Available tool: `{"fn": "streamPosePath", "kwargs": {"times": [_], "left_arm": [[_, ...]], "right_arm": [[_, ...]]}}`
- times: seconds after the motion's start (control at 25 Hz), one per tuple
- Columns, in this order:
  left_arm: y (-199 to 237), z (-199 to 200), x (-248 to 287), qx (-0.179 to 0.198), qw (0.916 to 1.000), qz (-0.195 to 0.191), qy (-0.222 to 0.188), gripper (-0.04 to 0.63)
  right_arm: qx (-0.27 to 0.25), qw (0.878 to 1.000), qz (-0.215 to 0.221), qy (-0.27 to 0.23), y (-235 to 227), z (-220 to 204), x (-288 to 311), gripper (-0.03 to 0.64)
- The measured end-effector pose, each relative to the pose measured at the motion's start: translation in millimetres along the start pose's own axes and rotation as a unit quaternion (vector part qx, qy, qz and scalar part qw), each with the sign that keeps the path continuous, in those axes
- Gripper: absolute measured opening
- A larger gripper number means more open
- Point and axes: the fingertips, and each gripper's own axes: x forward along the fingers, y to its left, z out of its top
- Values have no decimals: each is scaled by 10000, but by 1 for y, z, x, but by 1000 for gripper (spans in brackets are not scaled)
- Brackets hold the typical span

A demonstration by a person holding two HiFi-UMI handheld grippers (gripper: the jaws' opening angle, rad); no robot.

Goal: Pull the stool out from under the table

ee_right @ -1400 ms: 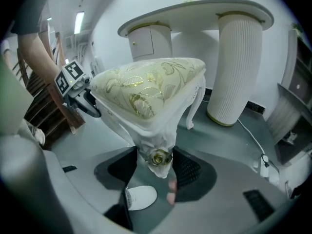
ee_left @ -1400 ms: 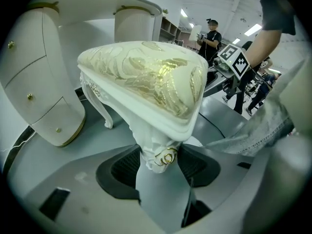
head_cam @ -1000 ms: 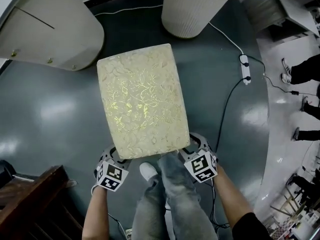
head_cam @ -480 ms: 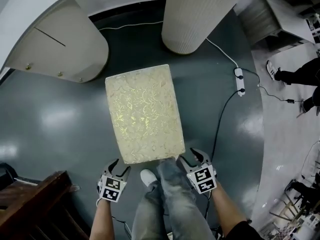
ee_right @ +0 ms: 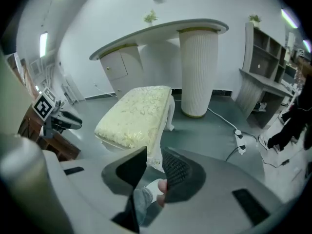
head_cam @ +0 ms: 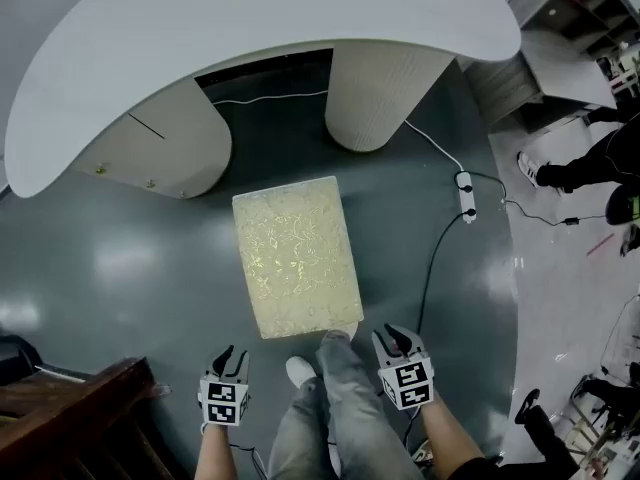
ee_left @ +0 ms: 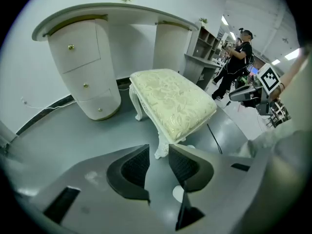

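Note:
The stool (head_cam: pixel 297 258), with a pale yellow floral cushion and white carved legs, stands on the grey floor in front of the white curved table (head_cam: pixel 260 48), outside its top. My left gripper (head_cam: pixel 229 353) hangs near the stool's near left corner and touches nothing. My right gripper (head_cam: pixel 398 336) is off the near right corner, also free. Both pairs of jaws have just been closing partway and a gap remains with nothing between them. The left gripper view shows its jaws (ee_left: pixel 158 152) apart below the stool (ee_left: pixel 170 101). In the right gripper view the stool (ee_right: pixel 134 113) stands beyond the jaws (ee_right: pixel 155 155).
The table rests on a ribbed column (head_cam: pixel 375 98) and a drawer pedestal (head_cam: pixel 160 143). A power strip (head_cam: pixel 463 196) with cables lies right of the stool. Dark wooden furniture (head_cam: pixel 70 418) sits at the lower left. My leg (head_cam: pixel 345 398) is between the grippers. People (head_cam: pixel 600 158) stand at far right.
Both grippers have come off the stool's near corners and drawn back and up, and their jaws have narrowed. The view has risen, so the whole table top shows.

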Motion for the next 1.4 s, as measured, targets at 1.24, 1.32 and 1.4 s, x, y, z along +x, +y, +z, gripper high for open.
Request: {"fn": "streamPosePath", "kwargs": {"times": [1.24,1.32,1.4], "left_arm": [[-54,195,-171,212,9845,95,-1740,12],[-58,206,-186,278,9824,82,-1843,12],[-61,214,-201,285,9804,78,-1946,12]], "right_arm": [[-46,9890,-298,-1451,56,202,-148,63],[-78,9863,-274,-1626,63,222,-165,63],[-104,9838,-261,-1770,71,239,-185,63]]}}
